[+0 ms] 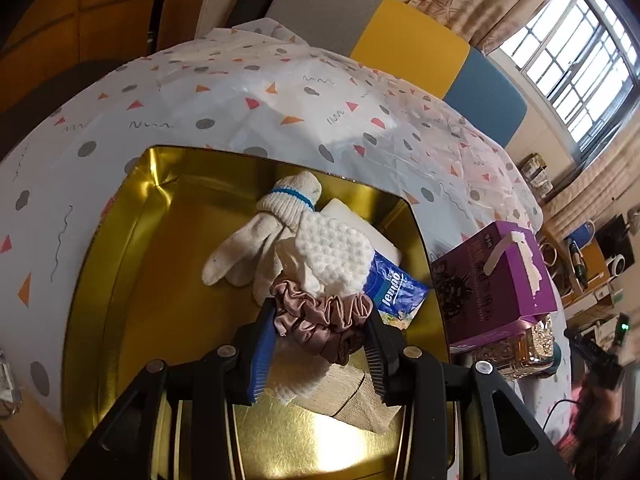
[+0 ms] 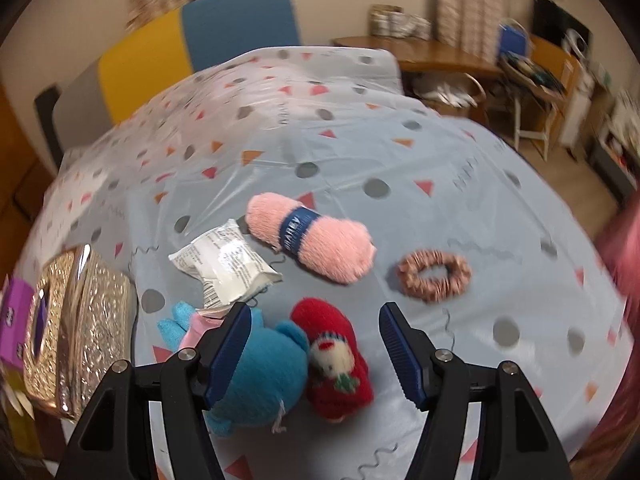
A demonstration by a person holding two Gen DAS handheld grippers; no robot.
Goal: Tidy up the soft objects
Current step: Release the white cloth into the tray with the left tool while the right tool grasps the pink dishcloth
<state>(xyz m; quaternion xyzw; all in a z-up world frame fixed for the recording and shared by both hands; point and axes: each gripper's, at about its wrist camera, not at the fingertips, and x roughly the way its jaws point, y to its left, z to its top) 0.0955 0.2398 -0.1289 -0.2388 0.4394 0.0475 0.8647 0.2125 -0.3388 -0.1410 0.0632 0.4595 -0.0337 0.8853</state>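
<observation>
In the left wrist view my left gripper (image 1: 320,312) is shut on a dusty-pink satin scrunchie (image 1: 320,322) and holds it over the gold tin (image 1: 132,240). In the tin lie a white knit glove (image 1: 256,236), a white bobbled cloth (image 1: 332,252), a blue tissue pack (image 1: 398,290) and a beige cloth (image 1: 352,394). In the right wrist view my right gripper (image 2: 314,320) is open above a red plush toy (image 2: 334,356) and a blue plush toy (image 2: 264,376). A pink yarn skein (image 2: 316,236), a second pink scrunchie (image 2: 434,276) and a white packet (image 2: 226,264) lie beyond.
A purple tissue box (image 1: 492,280) stands right of the tin on an ornate silver box (image 2: 76,328). The patterned tablecloth (image 2: 360,140) covers the table. Chairs stand at the far edge, and a desk with clutter stands by the window.
</observation>
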